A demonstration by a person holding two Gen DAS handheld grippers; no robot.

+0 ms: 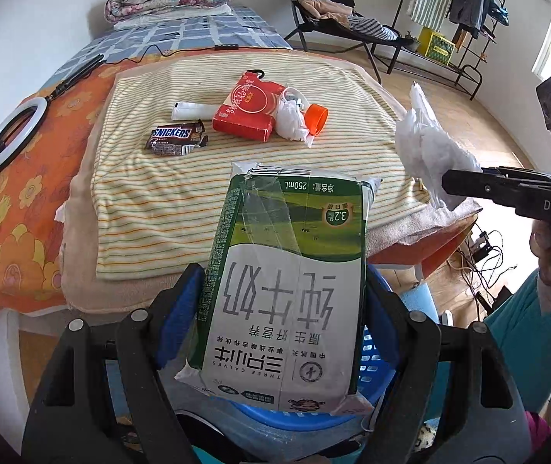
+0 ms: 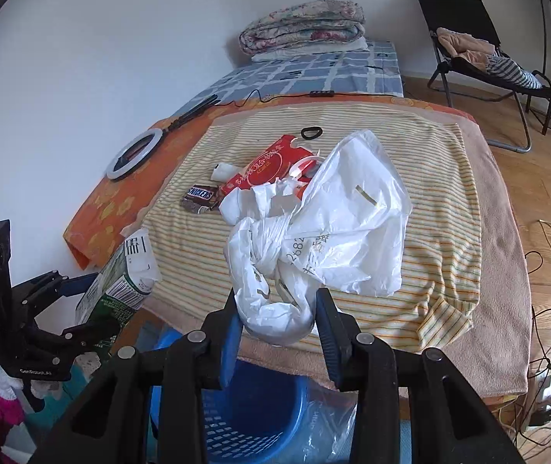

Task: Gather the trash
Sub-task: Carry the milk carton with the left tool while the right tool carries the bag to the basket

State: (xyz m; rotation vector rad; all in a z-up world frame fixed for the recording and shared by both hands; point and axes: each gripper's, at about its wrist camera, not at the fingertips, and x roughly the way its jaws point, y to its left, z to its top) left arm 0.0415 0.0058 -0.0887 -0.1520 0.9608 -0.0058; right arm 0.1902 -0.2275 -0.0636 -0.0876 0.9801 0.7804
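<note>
Both claws were gripping trash just above the blue basket (image 2: 252, 417): the left claw (image 1: 279, 305) clamped the carton (image 1: 287, 282) lengthwise along its fingers, the right claw (image 2: 277, 321) a bag (image 2: 314, 239).

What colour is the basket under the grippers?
Blue, the basket shows best in the right wrist view.

A green-white milk carton (image 1: 287, 282) is held above the blue basket (image 2: 252, 421). A crumpled white bag (image 2: 314, 239) hangs there too. Wrapper (image 1: 177, 140) and red box (image 1: 250, 106) lie on the bed.
</note>
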